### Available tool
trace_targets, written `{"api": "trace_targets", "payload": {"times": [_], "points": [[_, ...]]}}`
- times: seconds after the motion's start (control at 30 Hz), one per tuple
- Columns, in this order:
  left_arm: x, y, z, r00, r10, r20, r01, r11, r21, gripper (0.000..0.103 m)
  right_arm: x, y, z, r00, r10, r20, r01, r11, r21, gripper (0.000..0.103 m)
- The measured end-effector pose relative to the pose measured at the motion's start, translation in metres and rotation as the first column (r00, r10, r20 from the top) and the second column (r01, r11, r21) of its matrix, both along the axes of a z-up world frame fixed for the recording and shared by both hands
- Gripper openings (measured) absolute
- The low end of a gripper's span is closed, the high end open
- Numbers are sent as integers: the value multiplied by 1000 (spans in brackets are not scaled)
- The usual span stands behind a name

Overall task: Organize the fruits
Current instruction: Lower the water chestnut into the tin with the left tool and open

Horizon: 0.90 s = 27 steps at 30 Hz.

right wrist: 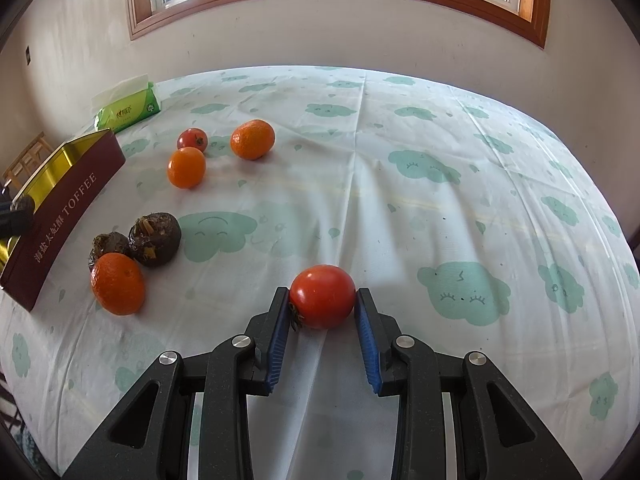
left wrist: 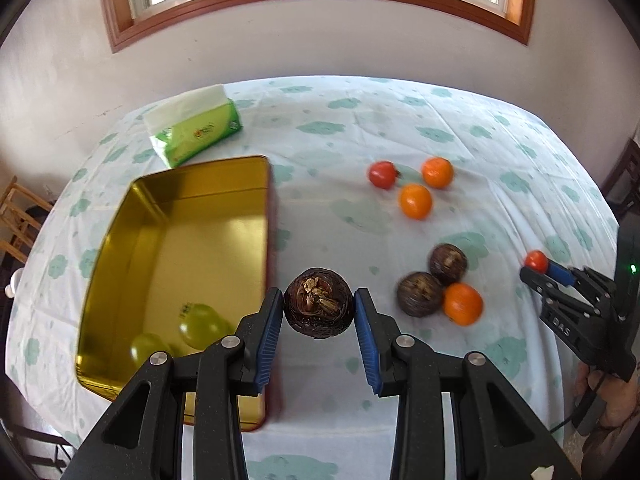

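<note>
1. Left claw (left wrist: pixel 319 307): closed on a dark brown fruit (left wrist: pixel 319 303), pads on its two sides, dried stem end facing you. You carry it clear of the cloth, just beside the tin's (left wrist: pixel 120 240) right wall.
2. Right claw (right wrist: pixel 322 300): closed on a red tomato (right wrist: pixel 322 296), pads on opposite flanks, calyx toward the left pad. Whether it rests on the worktop (right wrist: pixel 400 200) or sits just above it cannot be told.
3. Tin: gold inside, maroon outside, open, at the left of the worktop. Two green fruits (left wrist: pixel 200 326) lie in its near corner.
4. Loose on the cloth: two dark brown fruits (left wrist: pixel 434 280) touching an orange (left wrist: pixel 462 304); farther back, two oranges (left wrist: pixel 426 188) and a small tomato (left wrist: pixel 382 175) near one another.
5. Tissue pack (left wrist: pixel 196 128): beyond the tin, not part of the job.
6. Handling, judged: the brown fruit looks hard-shelled and rough, so it should tolerate your grip; set it down low so it won't roll onto the green fruits. The tomato looks smooth, thin-skinned and soft; hold it at its widest part with light pressure, or it may bruise or slip.
</note>
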State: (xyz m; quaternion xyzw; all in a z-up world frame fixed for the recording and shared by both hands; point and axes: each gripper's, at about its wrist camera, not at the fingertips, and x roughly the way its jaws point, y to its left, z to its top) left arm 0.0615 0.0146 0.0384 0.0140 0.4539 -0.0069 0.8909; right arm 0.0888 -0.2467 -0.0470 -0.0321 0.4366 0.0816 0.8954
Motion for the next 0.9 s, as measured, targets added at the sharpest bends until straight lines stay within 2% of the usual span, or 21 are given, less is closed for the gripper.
{"api": "trace_targets", "payload": {"times": [0.2, 0.4, 0.9], "points": [[13, 36, 5, 997, 80, 21, -80, 996, 38, 33, 0, 0, 0, 1000, 0, 0, 0, 1000, -1, 34], [25, 70, -5, 989, 151, 1, -150, 986, 74, 33, 0, 1, 0, 1000, 0, 0, 0, 1000, -1, 34], [48, 122, -40, 964, 242, -114, -240, 970, 30, 33, 0, 1, -1, 1000, -1, 2, 1, 1000, -1, 34]]}}
